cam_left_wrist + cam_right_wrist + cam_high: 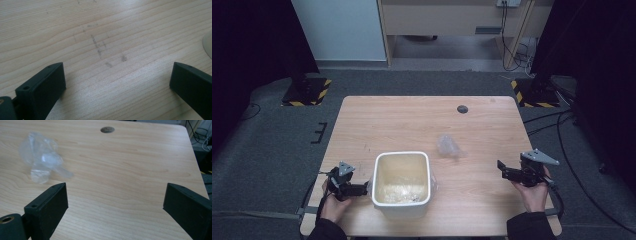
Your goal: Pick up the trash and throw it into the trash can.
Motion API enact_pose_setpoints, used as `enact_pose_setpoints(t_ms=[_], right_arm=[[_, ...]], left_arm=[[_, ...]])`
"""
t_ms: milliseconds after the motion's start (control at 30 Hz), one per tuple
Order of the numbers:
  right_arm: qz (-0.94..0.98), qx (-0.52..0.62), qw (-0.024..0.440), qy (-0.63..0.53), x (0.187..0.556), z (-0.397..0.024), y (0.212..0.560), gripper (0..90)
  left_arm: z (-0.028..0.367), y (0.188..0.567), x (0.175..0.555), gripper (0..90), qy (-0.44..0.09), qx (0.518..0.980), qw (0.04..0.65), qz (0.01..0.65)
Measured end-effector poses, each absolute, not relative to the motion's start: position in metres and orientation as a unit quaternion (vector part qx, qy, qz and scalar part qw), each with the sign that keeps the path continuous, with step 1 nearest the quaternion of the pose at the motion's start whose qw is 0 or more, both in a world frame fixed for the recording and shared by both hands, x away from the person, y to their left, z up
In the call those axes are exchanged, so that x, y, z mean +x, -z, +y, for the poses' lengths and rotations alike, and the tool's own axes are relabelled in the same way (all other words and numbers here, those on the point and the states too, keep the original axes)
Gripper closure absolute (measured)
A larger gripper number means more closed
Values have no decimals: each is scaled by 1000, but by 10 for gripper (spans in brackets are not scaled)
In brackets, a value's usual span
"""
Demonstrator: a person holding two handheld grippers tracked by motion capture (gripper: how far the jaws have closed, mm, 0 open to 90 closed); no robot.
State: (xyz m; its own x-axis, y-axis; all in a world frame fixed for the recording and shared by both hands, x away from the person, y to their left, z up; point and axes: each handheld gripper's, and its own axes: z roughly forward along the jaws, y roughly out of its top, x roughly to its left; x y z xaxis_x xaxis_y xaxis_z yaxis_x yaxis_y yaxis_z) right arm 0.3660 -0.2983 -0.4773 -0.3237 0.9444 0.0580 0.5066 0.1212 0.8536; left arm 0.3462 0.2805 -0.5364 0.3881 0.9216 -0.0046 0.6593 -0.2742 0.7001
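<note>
Two tongs rest on the pale wooden bench (482,125), both with jaws spread wide and empty. One cream square plastic tub (402,182) sits just beside the left tongs (362,190). One crumpled clear plastic bag (449,146) lies near the right tongs (503,171), ahead of them.

Cream-white tub (402,186); clear, colourless bag (449,146); pale wood-grain tabletop (412,120) with faint grey smudges; black grippers with grey plates.

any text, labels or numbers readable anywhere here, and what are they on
No readable text anywhere.
The table carries faint dark scuff marks that form no letters.
The white bin and the crumpled clear plastic show no label.
The yellow-black hazard stripes on the floor stands are a pattern only.
</note>
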Motion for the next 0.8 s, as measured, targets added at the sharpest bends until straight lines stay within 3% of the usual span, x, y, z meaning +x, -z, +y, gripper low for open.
enact_pose_setpoints(t_ms=[800], right_arm=[[674, 480, 303, -472, 357, -281, 417, 56]], left_arm=[[280, 537, 346, 0, -208, 771, 315, 512]])
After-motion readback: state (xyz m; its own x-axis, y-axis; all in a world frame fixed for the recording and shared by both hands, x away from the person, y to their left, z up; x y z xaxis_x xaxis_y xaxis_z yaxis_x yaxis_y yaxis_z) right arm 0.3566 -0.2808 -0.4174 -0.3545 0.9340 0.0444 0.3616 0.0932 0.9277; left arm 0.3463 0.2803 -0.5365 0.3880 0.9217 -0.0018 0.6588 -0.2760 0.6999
